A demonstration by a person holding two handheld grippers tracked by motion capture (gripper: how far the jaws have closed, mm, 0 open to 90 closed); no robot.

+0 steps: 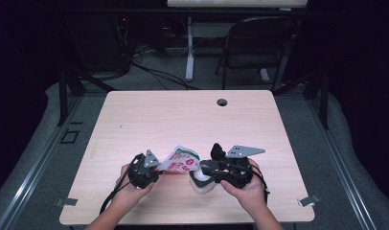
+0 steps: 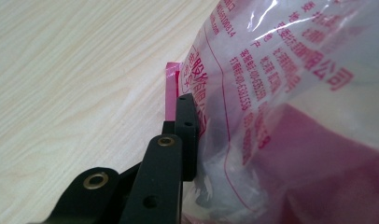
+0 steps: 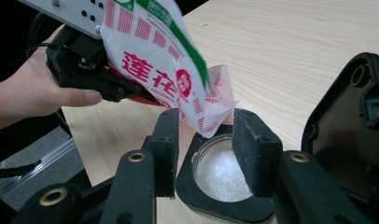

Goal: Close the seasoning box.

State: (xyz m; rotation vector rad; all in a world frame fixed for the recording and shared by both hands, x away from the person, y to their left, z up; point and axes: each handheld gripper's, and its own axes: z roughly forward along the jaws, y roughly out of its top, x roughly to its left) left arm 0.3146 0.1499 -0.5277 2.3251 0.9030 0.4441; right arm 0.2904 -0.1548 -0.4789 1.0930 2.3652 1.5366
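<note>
A white plastic bag (image 1: 181, 160) with red and green print hangs tilted between the two grippers. My left gripper (image 1: 153, 168) is shut on its pink edge. In the left gripper view one black finger (image 2: 185, 126) presses on the bag (image 2: 281, 93), which hides the other finger. The bag's lower corner (image 3: 211, 116) dips over the mouth of a small white jar (image 1: 201, 184). The jar holds white crystals (image 3: 220, 175), and its black flip lid (image 3: 351, 126) stands open. My right gripper (image 3: 208, 140) is shut on the jar's black collar, one pad on each side.
The light wooden table (image 1: 183, 115) has a round cable hole (image 1: 222, 102) near its far edge. The grippers work close to the near edge. Beyond the table are a dark folding chair (image 1: 259, 43), a white desk leg (image 1: 189, 52) and floor cables.
</note>
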